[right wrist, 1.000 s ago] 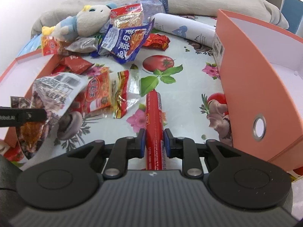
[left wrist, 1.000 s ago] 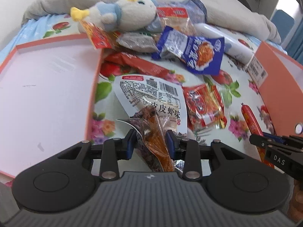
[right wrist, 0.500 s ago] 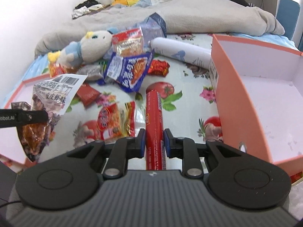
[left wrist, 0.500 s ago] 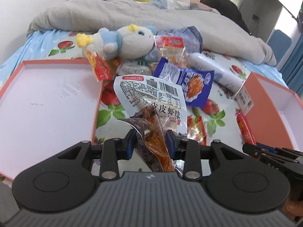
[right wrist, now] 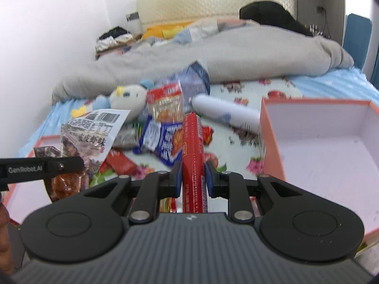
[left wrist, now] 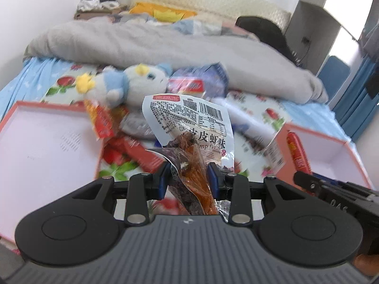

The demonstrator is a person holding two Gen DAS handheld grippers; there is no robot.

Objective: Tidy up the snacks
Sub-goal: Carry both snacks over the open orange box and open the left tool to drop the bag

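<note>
My left gripper (left wrist: 188, 176) is shut on a white shrimp-snack bag (left wrist: 189, 123) and holds it up off the bed; the bag also shows in the right wrist view (right wrist: 90, 130). My right gripper (right wrist: 193, 177) is shut on a red sausage stick (right wrist: 192, 146), held above the bed; the sausage shows at the right in the left wrist view (left wrist: 297, 151). A pile of snack packets, with a blue packet (right wrist: 163, 142) in it, lies on the floral sheet ahead.
An open orange box (left wrist: 47, 146) lies to the left and another (right wrist: 331, 142) to the right. A plush toy (left wrist: 128, 85), a white bottle (right wrist: 225, 113) and a grey duvet (left wrist: 165, 42) lie behind the snacks.
Both grippers have risen and tilted up with their snacks, the bag and the sausage now lifted clear of the sheet. The pile has not moved.
</note>
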